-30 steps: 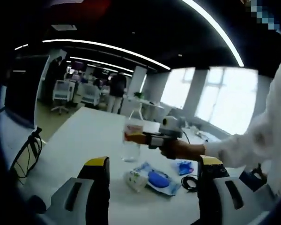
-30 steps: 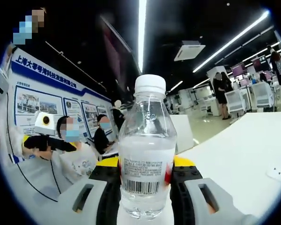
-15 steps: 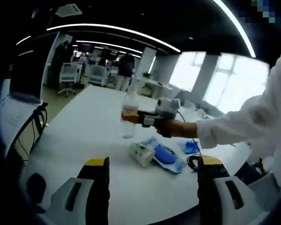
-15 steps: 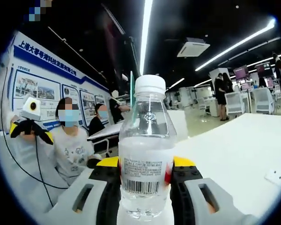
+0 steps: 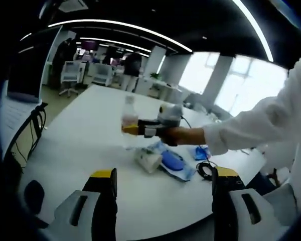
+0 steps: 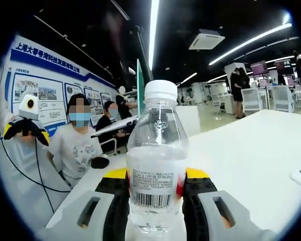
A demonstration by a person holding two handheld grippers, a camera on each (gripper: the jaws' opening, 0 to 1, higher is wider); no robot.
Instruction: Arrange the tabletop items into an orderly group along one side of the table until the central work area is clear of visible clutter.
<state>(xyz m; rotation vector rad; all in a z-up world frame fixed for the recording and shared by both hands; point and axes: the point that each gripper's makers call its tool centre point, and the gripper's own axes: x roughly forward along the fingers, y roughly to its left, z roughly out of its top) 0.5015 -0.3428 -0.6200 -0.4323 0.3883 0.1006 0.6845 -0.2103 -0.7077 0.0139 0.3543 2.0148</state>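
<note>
Bottle [image 6: 156,160] stands upright, clenched between the 2 fingers of the right gripper [image 6: 155,188], carried above the table [image 5: 85,145]. Left gripper [image 5: 163,201] hangs released. Step looks like relocation; next: lower it beside the pouch [image 5: 171,163], tissues [image 5: 149,159] and cable [image 5: 205,170].

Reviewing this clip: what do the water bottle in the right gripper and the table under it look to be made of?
Water bottle: clear, glossy plastic by the look of it, with a white ribbed cap and a printed barcode label; the room shows through its walls. Table: smooth matte white top, likely laminate, though that can't be confirmed. The right gripper grips the bottle.
</note>
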